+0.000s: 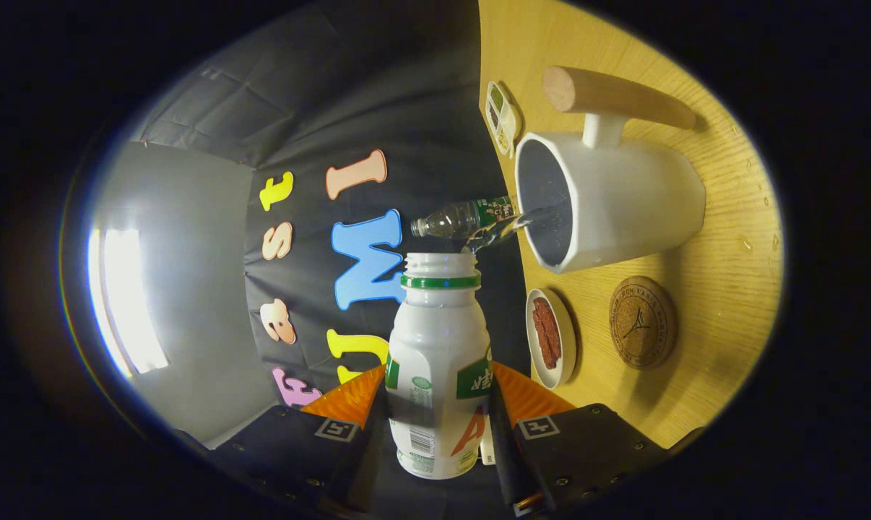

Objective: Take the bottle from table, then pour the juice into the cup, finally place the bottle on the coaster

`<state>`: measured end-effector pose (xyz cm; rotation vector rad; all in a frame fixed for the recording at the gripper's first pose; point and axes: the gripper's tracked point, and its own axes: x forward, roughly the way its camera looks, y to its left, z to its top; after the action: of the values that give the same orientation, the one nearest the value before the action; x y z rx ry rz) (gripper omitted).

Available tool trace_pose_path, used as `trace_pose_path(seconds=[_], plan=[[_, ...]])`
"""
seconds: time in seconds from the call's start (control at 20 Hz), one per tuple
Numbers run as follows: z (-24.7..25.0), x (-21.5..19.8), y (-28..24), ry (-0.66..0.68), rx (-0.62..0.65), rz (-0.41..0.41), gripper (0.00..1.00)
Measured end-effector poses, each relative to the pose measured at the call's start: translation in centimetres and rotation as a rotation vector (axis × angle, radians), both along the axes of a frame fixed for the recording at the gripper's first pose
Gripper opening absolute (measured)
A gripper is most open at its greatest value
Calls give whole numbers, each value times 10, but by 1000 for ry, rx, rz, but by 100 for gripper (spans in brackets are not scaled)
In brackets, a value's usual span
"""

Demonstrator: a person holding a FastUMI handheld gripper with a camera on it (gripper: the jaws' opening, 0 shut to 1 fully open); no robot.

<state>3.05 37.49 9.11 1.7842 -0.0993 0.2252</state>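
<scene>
Bottle is up off the table and clamped in my gripper — both fingers press its sides, cap off, green neck ring showing. The whole view is rolled over, so the bottle is tipped and a thin clear stream runs from its mouth into the white cup just beyond. So step one, the pick-up, is done; step two, the pour, looks to be under way. I can't tell how much has gone in, as the cup's inside is dim. Left to do, as I judge it: finish the pour, bring the bottle upright, carry it to the cork coaster and let go. The coaster sits bare, near the cup and just beside the small dish.

Counts:
- white bottle in my gripper — one
- white cup with a wooden handle — one
- cork coaster — one
- small round dish with something reddish-brown in it — one
- clear plastic water bottle lying beyond the white bottle's mouth, next to the cup — one
- small divided tray beyond the cup — one, contents too small to name
</scene>
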Motion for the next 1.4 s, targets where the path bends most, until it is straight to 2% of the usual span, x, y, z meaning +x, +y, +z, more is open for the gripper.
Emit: trace_pose_path(seconds=[0.75,1.4], plan=[[3,-1,-2,-17,52,-9,65],[8,-2,-13,-7,150,-41,65]])
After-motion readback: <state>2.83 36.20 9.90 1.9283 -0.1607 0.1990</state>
